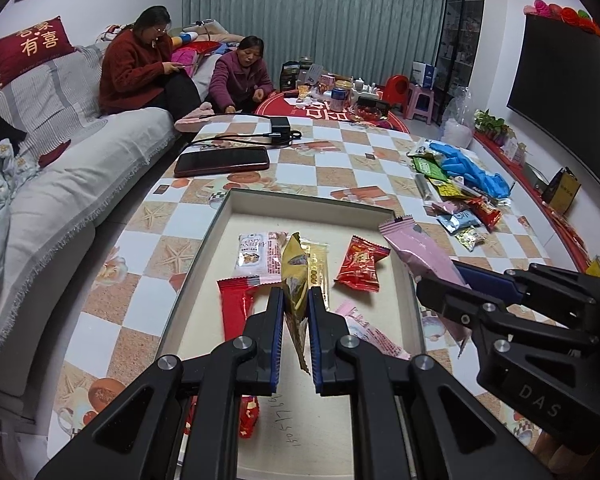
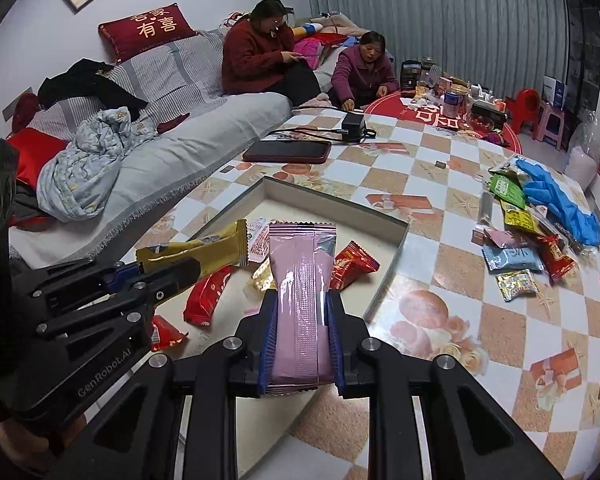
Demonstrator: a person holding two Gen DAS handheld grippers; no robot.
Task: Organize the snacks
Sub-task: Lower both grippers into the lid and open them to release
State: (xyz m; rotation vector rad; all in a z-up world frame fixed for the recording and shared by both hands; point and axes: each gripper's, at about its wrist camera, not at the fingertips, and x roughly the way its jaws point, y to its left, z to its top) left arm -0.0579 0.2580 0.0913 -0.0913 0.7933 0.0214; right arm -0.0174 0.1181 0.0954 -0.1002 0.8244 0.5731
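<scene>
My left claw (image 1: 296, 300) grips a gold packet (image 1: 294, 280), my right claw (image 2: 302, 312) a pink packet (image 2: 300, 280), above the box (image 1: 312, 204); loose snacks (image 2: 516, 256) crowd the surface's (image 2: 440, 320) right edge.

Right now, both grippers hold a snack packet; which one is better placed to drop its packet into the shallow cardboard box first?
Probably left. The left gripper holds its gold foil packet over the box. The right gripper clamps its pink packet near the box's right rim.
</scene>
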